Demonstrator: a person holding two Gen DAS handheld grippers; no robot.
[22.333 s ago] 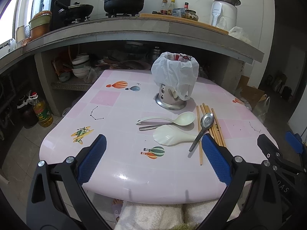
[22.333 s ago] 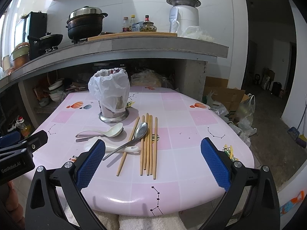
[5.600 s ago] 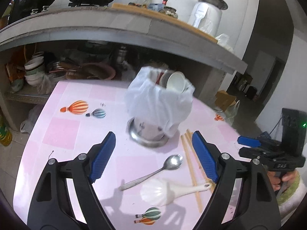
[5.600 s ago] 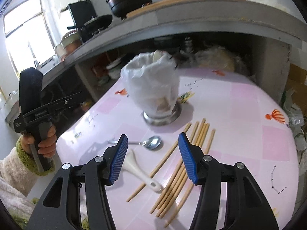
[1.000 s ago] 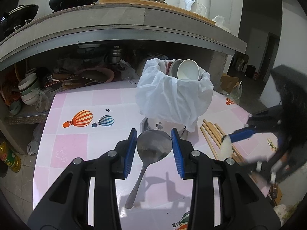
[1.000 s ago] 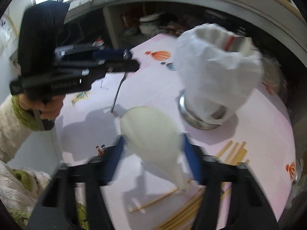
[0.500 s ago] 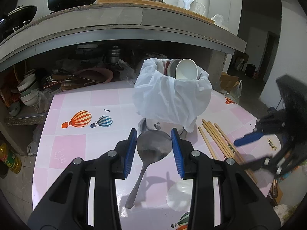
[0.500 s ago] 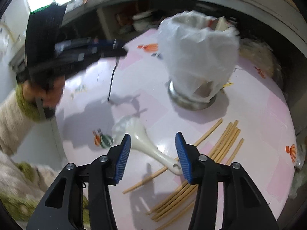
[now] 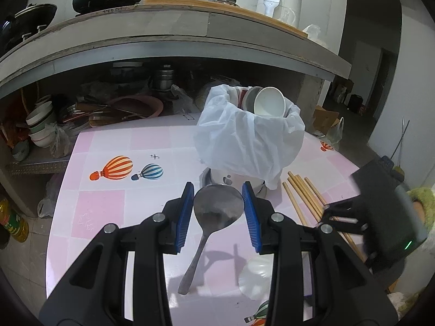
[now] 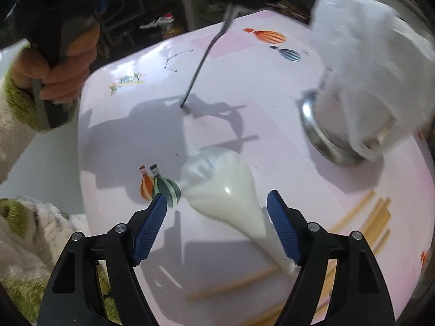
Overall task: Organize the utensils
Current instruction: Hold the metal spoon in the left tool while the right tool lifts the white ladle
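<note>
Tabletop [image 9: 114, 206] of pink squares printed with hot-air balloons fills the space in front of me, pushed up against a grey concrete counter [image 9: 168, 27] that carries a black pot, bottles and a white appliance, with bowls and pans crowded on the shelf beneath. On the table stands the steel utensil holder [image 9: 233, 182], draped in a white plastic bag [image 9: 250, 141], a white spoon bowl poking out of its top. Wooden chopsticks [image 9: 304, 195] lie loose just right of its base. My left gripper [image 9: 218, 212] is clamped on the bowl of the metal spoon [image 9: 217, 206], whose handle slants down until its tip meets the table. My right gripper [image 10: 217, 231] has just been widening its jaws; they straddle the white rice paddle [image 10: 228, 190] lying flat on the table without pressing it.
</note>
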